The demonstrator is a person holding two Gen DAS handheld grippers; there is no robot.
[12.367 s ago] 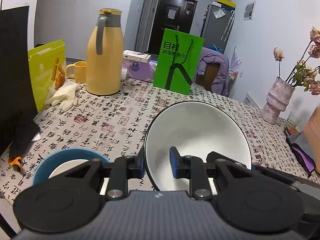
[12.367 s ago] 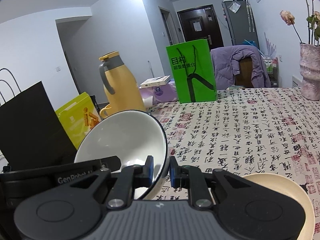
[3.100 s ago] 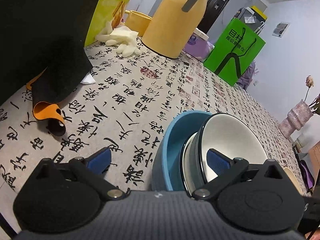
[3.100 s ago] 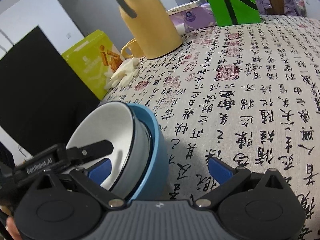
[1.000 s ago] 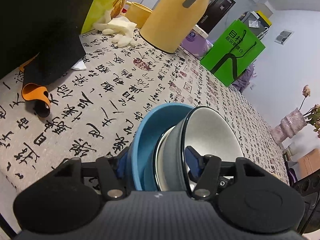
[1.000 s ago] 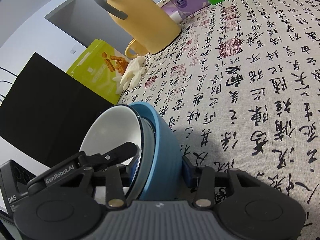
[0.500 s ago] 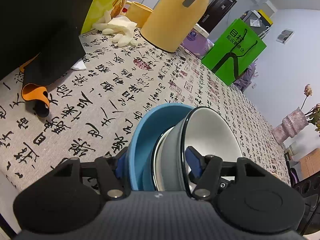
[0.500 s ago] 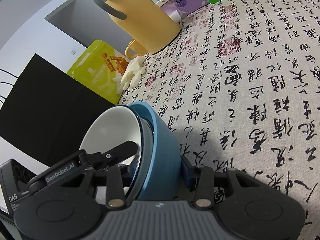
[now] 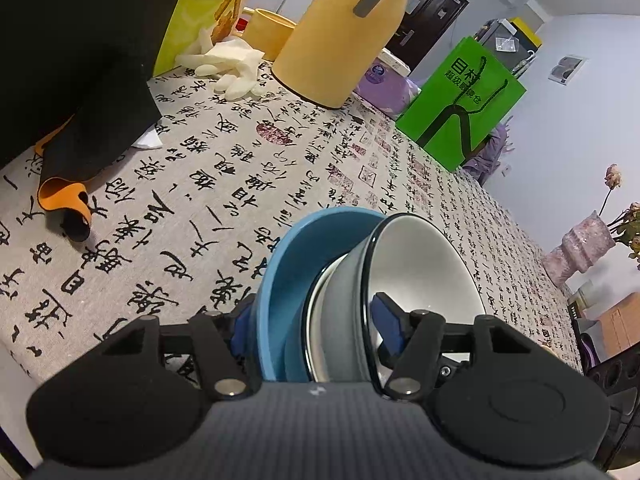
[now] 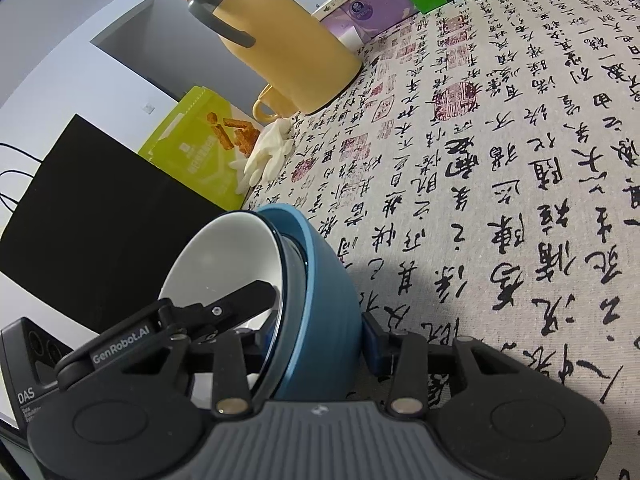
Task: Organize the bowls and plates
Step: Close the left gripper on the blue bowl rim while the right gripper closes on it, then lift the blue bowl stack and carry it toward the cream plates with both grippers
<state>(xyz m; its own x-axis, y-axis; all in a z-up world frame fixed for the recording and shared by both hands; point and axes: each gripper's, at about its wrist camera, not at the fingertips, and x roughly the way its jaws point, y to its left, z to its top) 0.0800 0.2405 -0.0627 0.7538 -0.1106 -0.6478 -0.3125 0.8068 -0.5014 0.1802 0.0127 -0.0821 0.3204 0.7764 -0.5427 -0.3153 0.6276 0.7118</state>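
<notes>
Glossy round white bowl (image 9: 420, 264), nested in smooth blue bowl (image 10: 320, 300)

Even, soft indoor light, moderately bright, no hard glare. Heavy fisheye in both views: walls and tablecloth (image 9: 248, 168) curve, corners vignette to black. Soft shadow falls on the cloth just right of the blue bowl (image 10: 320, 300) in the right view. Faint sheen inside the white bowl (image 9: 424, 264). Near gripper bodies are slightly soft; the tablecloth print is sharp.
</notes>
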